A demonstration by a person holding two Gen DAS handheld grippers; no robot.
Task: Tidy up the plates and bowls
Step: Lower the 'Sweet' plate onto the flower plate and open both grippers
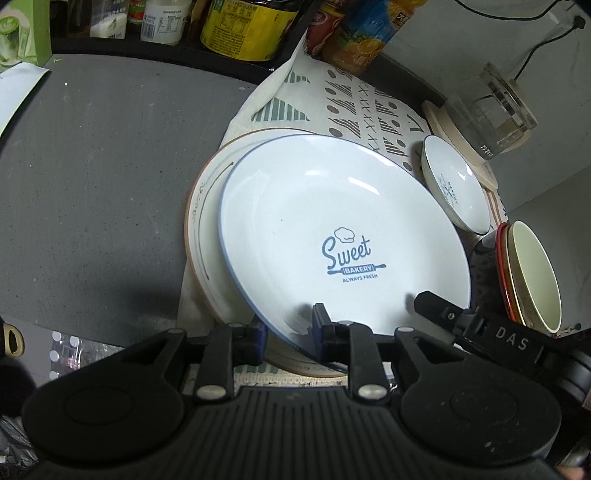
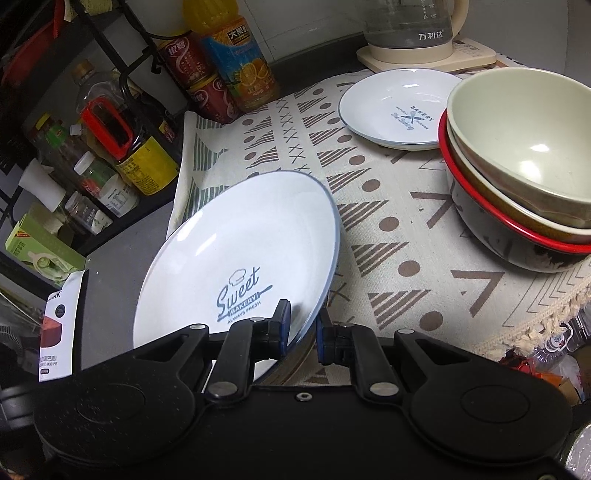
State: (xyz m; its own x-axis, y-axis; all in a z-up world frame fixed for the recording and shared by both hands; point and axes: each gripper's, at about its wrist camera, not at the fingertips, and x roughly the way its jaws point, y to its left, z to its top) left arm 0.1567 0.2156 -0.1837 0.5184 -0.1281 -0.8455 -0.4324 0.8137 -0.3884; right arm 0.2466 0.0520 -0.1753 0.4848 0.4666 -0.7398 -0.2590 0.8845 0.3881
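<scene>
A large white plate [image 1: 332, 206] with a blue rim and a "Sweet Bakery" print lies tilted over a brown-rimmed plate [image 1: 201, 206]. My left gripper [image 1: 290, 328] straddles its near rim, one finger under and one over, with a small gap showing; it is open. In the right wrist view my right gripper [image 2: 303, 326] is shut on the same plate [image 2: 240, 251] at its near right rim. A right finger [image 1: 439, 310] also shows in the left wrist view, at the plate's right edge. A small white bakery plate [image 2: 400, 107] and stacked bowls [image 2: 517, 166] sit on the patterned cloth [image 2: 388, 221].
Bottles, jars and cans [image 2: 140, 147] crowd a black rack at the left and back. A glass kettle [image 2: 410, 29] on a cream base stands behind the small plate. Grey counter [image 1: 92, 184] stretches left of the plates. The cloth's fringed edge [image 2: 535, 328] hangs over the front.
</scene>
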